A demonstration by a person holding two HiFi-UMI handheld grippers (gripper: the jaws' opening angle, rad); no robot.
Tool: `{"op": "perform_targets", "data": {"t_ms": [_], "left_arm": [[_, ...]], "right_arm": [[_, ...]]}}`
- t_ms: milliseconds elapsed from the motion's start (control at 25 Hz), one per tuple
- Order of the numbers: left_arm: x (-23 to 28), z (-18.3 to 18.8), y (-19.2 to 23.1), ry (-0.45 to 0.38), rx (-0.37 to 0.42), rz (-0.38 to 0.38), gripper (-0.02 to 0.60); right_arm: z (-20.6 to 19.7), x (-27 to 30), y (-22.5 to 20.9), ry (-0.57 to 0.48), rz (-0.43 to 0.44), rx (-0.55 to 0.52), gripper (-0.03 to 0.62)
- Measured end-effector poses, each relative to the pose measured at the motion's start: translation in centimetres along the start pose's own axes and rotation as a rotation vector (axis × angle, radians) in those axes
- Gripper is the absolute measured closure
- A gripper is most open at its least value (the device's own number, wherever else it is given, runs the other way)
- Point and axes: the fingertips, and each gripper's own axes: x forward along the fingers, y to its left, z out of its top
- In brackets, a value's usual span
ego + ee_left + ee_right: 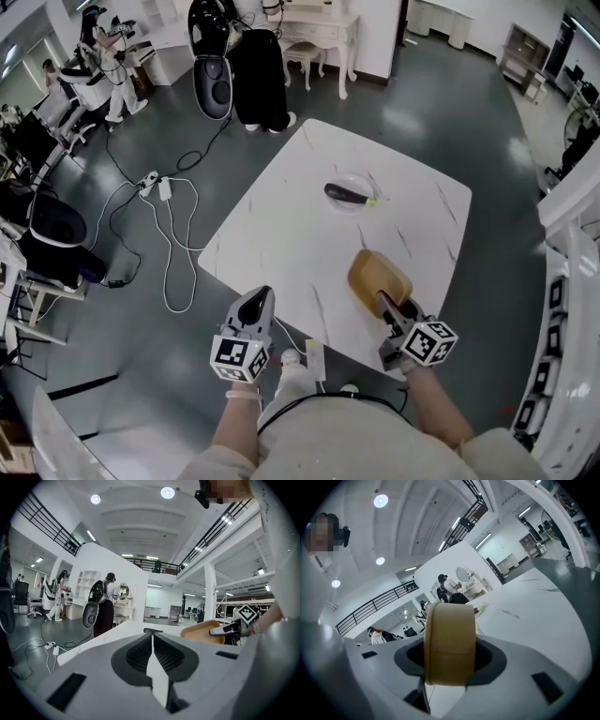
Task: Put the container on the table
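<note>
A tan, rounded container (378, 278) hangs over the near right part of the white marble table (281, 234), with my right gripper (386, 305) shut on its rim. In the right gripper view the container (450, 644) stands on edge between the jaws of that gripper (451, 658), above the table top (534, 611). My left gripper (260, 298) is at the table's near left edge, shut and empty. The left gripper view shows its closed jaws (152, 634), with the container (204, 631) and the right gripper (220, 631) off to the right.
A clear plate (354, 178) with a dark vegetable (342, 195) sits at the far middle of the table. White cables and a power strip (159, 187) lie on the floor at left. People stand at the back near a white dressing table (319, 37). A white rack (562, 309) is at right.
</note>
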Motion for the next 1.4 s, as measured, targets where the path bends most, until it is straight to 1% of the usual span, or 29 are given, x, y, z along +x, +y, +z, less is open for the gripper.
{"op": "perform_targets", "data": {"t_ms": [240, 480, 920, 1120, 1280, 1400], "left_arm": [[0.1, -0.2, 0.8, 0.009, -0.006, -0.017, 0.566], [-0.5, -0.7, 2.4, 0.011, -0.017, 0.009, 0.566], [-1.4, -1.7, 3.1, 0.026, -0.038, 0.017, 0.566], [-1.4, -1.9, 3.6, 0.034, -0.048, 0.017, 0.566], [-1.2, -2.1, 3.6, 0.036, -0.053, 0.011, 0.566], [-1.2, -2.2, 3.6, 0.040, -0.056, 0.006, 0.566]], "right_arm": [[-0.5, 3.2, 0.7, 0.016, 0.006, 0.098, 0.390], [-1.1, 6.2, 1.2, 0.038, 0.015, 0.194, 0.390], [-2.0, 8.7, 1.2, 0.072, 0.011, 0.327, 0.388], [-1.9, 10.0, 1.5, 0.089, 0.014, 0.354, 0.388], [-2.5, 10.5, 0.6, 0.136, -0.047, 0.334, 0.388], [-2.7, 10.6, 0.2, 0.147, -0.073, 0.336, 0.388]]}}
